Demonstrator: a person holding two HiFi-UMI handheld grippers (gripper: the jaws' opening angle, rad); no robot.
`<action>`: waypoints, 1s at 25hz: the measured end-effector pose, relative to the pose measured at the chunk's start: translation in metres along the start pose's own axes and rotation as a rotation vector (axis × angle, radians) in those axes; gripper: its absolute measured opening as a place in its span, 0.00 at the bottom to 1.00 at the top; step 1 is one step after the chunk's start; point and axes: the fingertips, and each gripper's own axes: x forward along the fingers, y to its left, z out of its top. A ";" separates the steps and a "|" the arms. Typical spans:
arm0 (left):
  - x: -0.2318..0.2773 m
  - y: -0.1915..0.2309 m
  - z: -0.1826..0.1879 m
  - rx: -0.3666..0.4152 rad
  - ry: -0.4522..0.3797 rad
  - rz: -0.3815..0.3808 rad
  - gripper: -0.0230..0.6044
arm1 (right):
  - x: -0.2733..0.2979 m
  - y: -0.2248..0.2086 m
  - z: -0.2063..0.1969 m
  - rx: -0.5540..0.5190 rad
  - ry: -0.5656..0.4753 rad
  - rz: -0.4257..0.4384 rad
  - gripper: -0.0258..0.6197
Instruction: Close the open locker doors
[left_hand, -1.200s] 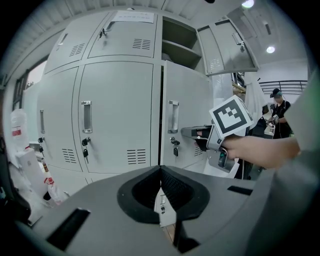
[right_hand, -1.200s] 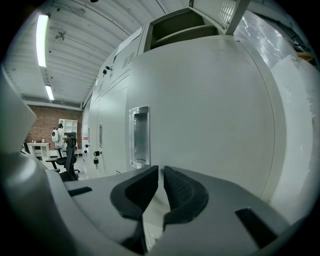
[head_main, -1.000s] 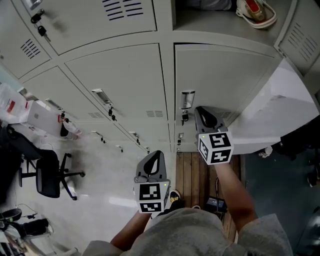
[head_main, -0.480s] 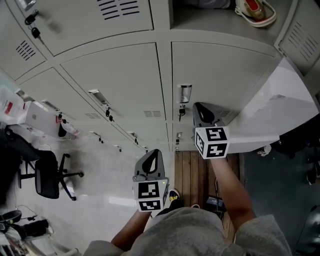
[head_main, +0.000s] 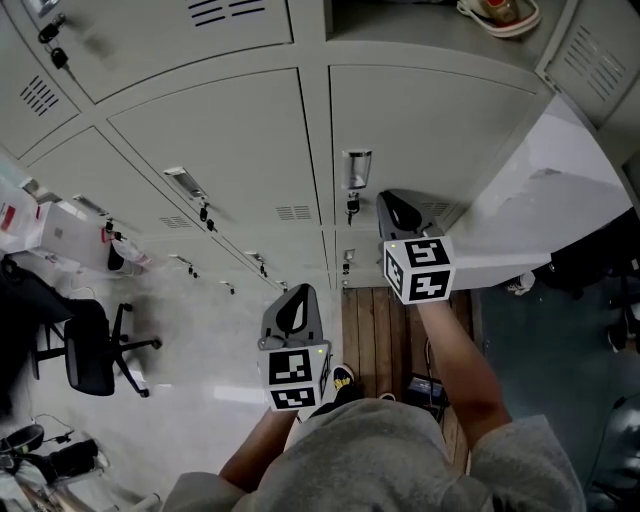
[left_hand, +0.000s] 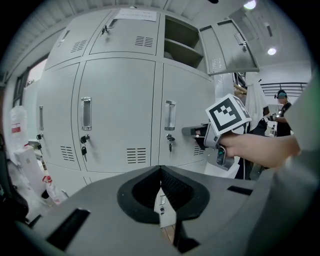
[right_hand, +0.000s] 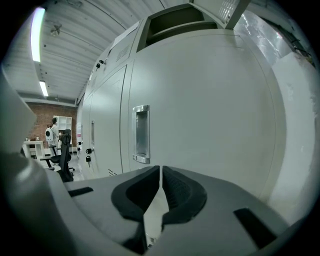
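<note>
Right hand-held gripper (head_main: 392, 200) near locker door (head_main: 430, 130)

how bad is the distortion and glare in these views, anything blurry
Head view: wide lens bows the locker doors, light is soft and even. Left gripper view: strong fisheye with black corners, ceiling lamps blown out. Right gripper view: same fisheye, light strip overexposed, near door sharp but featureless. No notable blur anywhere.
</note>
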 end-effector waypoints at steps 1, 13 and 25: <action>0.000 -0.001 0.002 0.001 -0.006 -0.001 0.05 | -0.005 0.001 0.002 -0.010 -0.006 0.004 0.10; -0.032 -0.056 0.013 0.028 -0.045 -0.053 0.05 | -0.165 -0.004 0.014 -0.005 -0.048 0.043 0.10; -0.066 -0.146 0.031 0.063 -0.069 -0.119 0.05 | -0.315 -0.075 0.012 0.031 -0.062 -0.061 0.10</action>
